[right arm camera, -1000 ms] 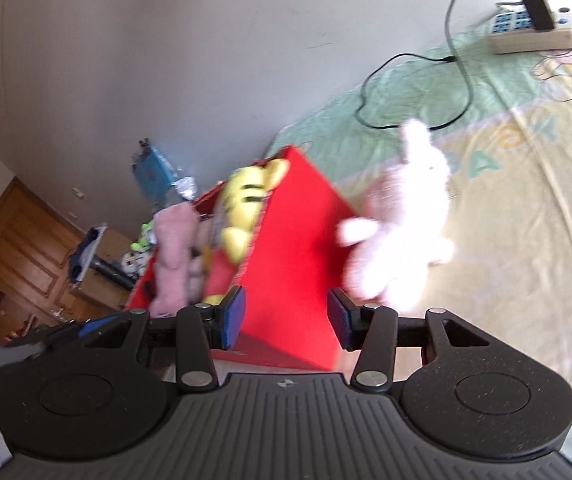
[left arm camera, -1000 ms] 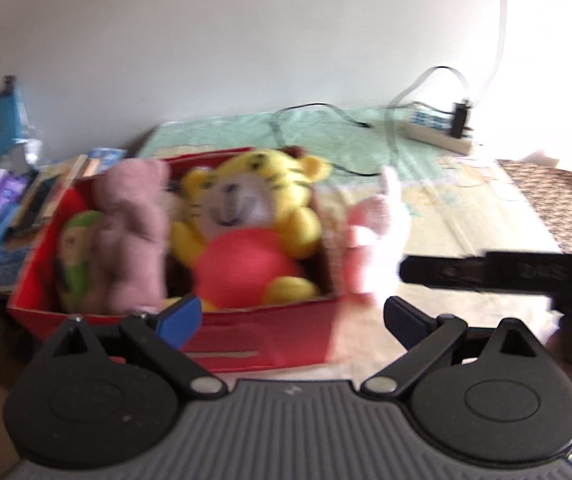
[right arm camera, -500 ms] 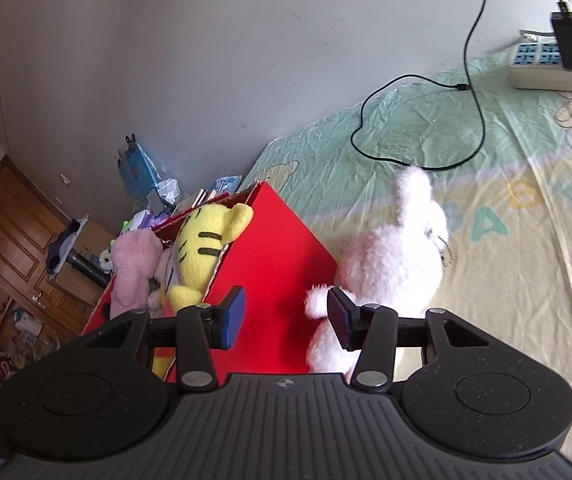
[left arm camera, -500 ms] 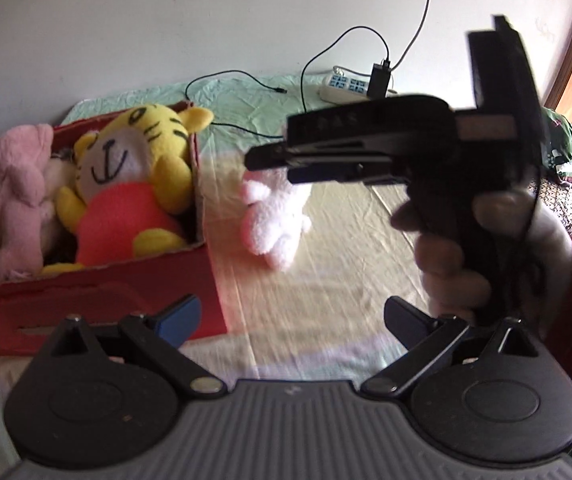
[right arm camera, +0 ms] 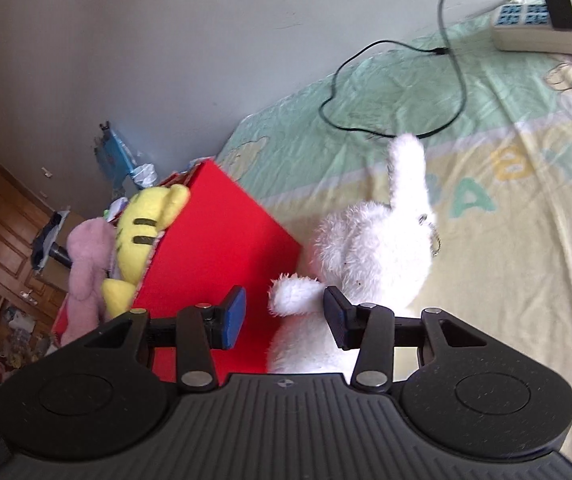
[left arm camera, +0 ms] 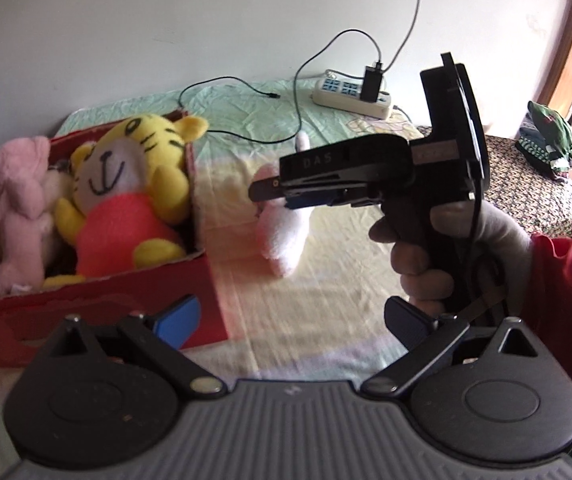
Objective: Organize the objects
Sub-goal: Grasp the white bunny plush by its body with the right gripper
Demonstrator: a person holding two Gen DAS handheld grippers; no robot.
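Right gripper [right arm camera: 284,316] closing, not yet clamping white bunny [right arm camera: 369,252]; bunny's lower body hidden.

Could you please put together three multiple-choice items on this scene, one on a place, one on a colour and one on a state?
1. Where is the white plush rabbit?
A. Inside the red box
B. On the bed sheet beside the red box
C. On top of the power strip

2. What colour is the shirt of the yellow tiger plush?
A. Blue
B. Green
C. Orange-red

3. How does the right tool stand to the rabbit?
A. Its jaws are around the rabbit's arm, closing
B. It is far off, near the wall
C. It holds the rabbit high above the box

Answers: 1 B, the rabbit sits on the bed sheet just outside the red box. 2 C, the tiger's belly is orange-red. 3 A, the rabbit's arm lies between the two pads, not yet pressed.
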